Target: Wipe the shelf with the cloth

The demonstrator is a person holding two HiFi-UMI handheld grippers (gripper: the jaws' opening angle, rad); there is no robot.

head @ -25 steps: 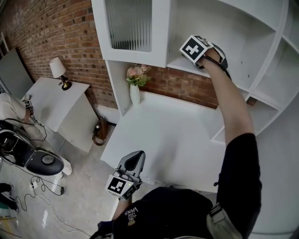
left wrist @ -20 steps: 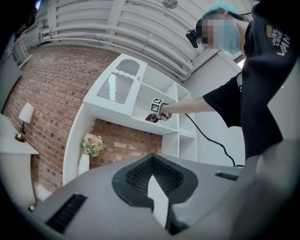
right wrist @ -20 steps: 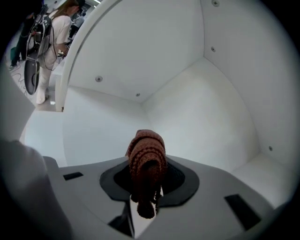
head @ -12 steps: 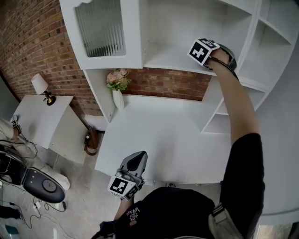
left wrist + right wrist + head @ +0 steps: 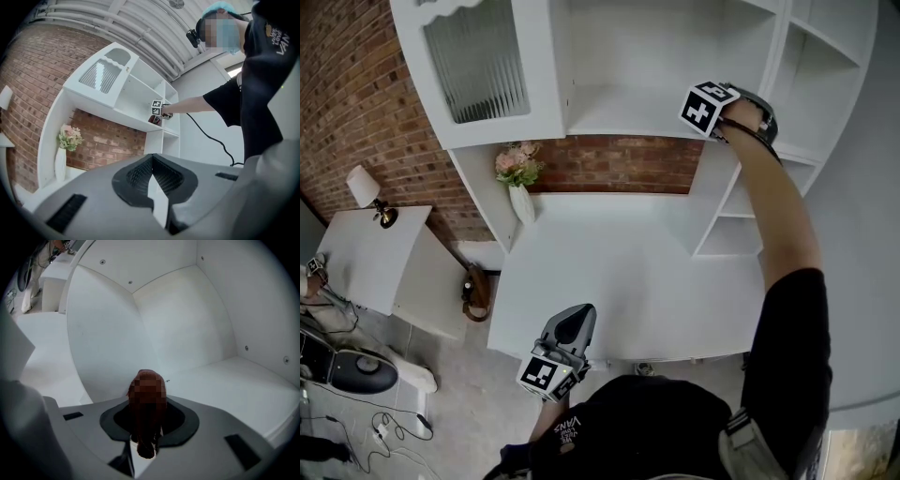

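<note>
Right gripper (image 5: 712, 108) slid right along shelf (image 5: 619, 117); cloth (image 5: 147, 401) clamped between jaws.

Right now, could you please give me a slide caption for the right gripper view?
Right gripper shut on a dark red cloth, inside a white shelf compartment.

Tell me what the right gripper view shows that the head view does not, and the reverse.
Only the right gripper view shows the right gripper with its jaws shut on the reddish-brown cloth. Only the head view shows the left gripper held low near the front edge of the desk, the vase of flowers and the lamp. Both show the white shelf.
</note>
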